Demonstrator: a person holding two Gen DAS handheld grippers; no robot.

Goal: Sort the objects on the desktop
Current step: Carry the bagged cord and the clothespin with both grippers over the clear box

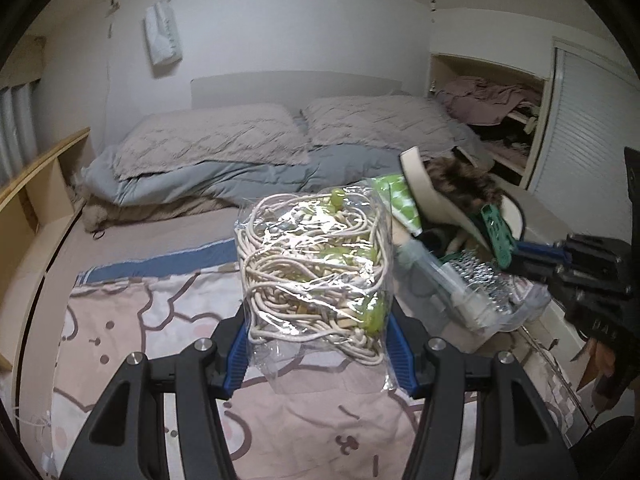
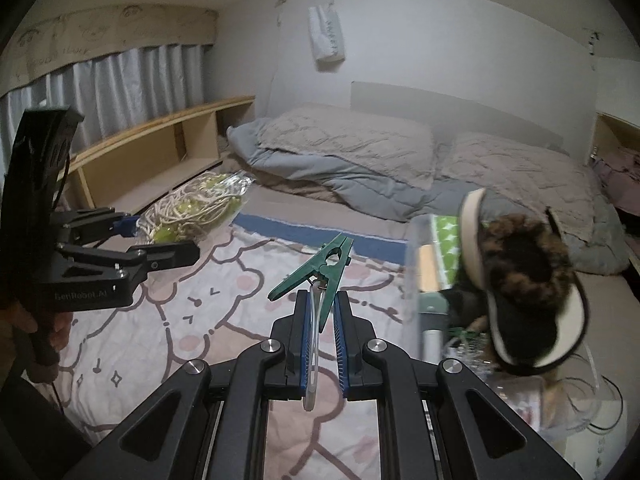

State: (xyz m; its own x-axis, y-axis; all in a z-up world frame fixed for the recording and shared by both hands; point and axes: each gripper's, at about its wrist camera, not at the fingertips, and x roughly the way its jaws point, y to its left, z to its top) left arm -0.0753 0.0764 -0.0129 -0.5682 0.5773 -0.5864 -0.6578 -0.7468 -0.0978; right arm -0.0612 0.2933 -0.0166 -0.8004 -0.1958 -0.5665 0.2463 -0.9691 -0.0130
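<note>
My left gripper (image 1: pixel 318 346) is shut on a clear plastic bag (image 1: pixel 316 272) stuffed with cream cord and pale green clips, held above the bedsheet. In the right wrist view the same bag (image 2: pixel 192 208) sits in the left gripper (image 2: pixel 158 240) at far left. My right gripper (image 2: pixel 322 308) is shut on a dark green clothespin (image 2: pixel 320 264) that sticks up past its fingertips; a clear plastic loop (image 2: pixel 312 344) hangs between the pads. In the left wrist view the right gripper (image 1: pixel 524 254) holds the clothespin (image 1: pixel 498 236) close to the clear bin (image 1: pixel 516 312).
The clear bin (image 2: pixel 424 280) at right holds a fur-lined slipper (image 2: pixel 520 280), a green patterned packet (image 2: pixel 446 240) and small metal items. Below lies a bed with a cartoon-print sheet (image 2: pixel 192 312), pillows (image 1: pixel 208 140) and a grey quilt. A wooden shelf (image 2: pixel 168 140) runs along the left.
</note>
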